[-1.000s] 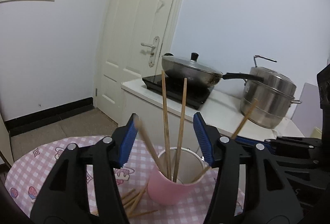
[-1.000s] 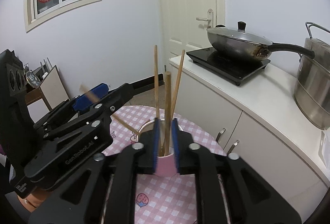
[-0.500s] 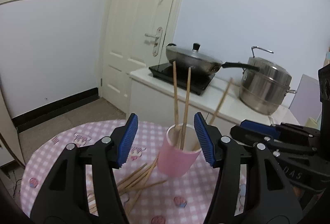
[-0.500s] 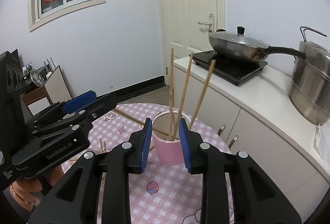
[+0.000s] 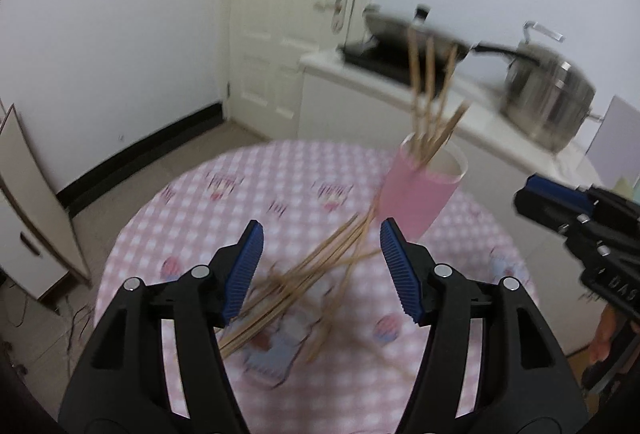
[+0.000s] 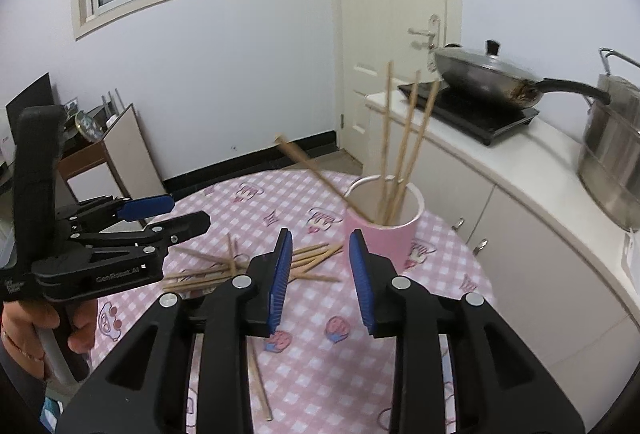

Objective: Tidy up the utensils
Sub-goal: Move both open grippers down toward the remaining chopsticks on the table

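Claws [image 6: 318, 270] back; chopsticks [image 6: 256, 268] beside cup [image 6: 384, 234]

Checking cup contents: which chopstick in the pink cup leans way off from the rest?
The chopstick slanting left over the rim of the pink cup; the other three stand near upright.

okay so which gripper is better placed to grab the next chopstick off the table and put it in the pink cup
Probably the left gripper: its opening jaws are empty and point down at the loose chopsticks on the table. The right gripper, also empty and opening, faces the pink cup, with the pile off to its left.
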`<state>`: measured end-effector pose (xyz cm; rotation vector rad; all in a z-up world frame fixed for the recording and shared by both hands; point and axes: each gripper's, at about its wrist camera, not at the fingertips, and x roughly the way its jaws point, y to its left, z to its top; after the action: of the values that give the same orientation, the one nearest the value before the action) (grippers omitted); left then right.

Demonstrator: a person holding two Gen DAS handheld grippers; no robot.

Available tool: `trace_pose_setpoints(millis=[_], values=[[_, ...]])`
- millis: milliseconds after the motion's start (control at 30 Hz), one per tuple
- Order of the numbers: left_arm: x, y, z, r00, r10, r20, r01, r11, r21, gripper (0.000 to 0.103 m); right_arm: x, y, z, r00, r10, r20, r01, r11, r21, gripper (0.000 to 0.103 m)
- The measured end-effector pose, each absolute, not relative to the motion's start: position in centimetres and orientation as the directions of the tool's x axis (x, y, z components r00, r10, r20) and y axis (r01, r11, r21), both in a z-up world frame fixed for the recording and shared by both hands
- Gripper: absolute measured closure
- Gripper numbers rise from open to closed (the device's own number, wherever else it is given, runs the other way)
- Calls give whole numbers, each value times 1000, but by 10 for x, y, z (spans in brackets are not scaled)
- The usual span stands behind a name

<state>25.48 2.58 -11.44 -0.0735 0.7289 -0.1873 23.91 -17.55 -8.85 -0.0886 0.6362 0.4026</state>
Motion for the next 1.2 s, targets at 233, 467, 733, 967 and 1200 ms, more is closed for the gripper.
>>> trace_pose_setpoints(millis=[233, 467, 733, 967, 1200], values=[[265, 60, -159, 616, -165, -770, 84, 986, -144, 42, 245, -144, -123, 659, 361, -659, -439, 897, 53, 75], [281, 68, -186, 551, -211, -808, 46, 974, -223, 43, 258, -123, -161, 595, 353, -722, -452, 890, 62, 75], [311, 50, -206, 474, -230, -850, 21, 968, -250, 64, 274, -124, -187, 558, 343, -756, -438, 895, 83, 75], [330, 35, -214, 450, -227, -864, 4, 968, -252, 69, 283, -133, -198, 545, 338, -767, -424, 901, 95, 75], [335, 27, -215, 458, -188, -869, 8, 978, -208, 85, 285, -135, -203, 532, 349, -771, -426, 898, 113, 75]])
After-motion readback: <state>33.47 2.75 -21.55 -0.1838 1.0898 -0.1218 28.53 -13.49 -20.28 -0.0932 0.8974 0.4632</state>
